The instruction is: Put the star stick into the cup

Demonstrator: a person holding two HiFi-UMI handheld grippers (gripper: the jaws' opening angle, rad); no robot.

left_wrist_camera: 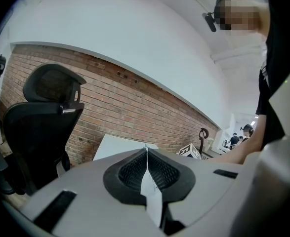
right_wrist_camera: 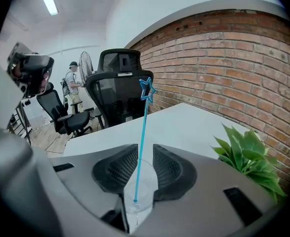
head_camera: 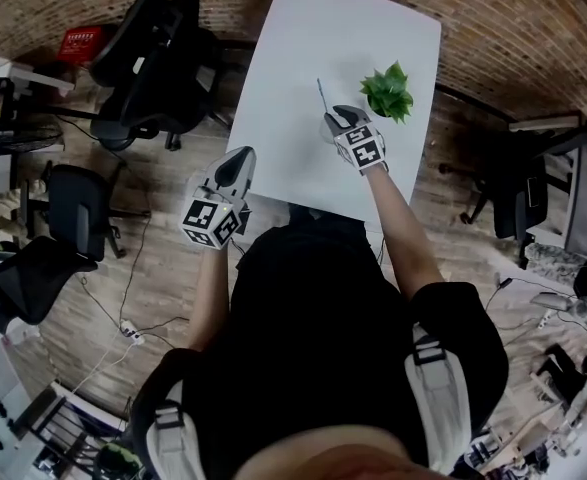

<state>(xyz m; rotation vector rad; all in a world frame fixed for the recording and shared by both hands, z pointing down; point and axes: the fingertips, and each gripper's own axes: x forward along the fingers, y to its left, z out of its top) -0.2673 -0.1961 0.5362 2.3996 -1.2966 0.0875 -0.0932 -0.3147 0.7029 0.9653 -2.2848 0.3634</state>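
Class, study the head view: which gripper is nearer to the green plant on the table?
Right. The right gripper, holding the cup, is over the table, close beside the plant. The left gripper is off the table's left edge, clearly farther away.

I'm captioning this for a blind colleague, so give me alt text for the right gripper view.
The right tongs grip a clear cup with a blue star stick standing in it, star on top. Behind are a white table, a green plant at right, black office chairs and a brick wall.
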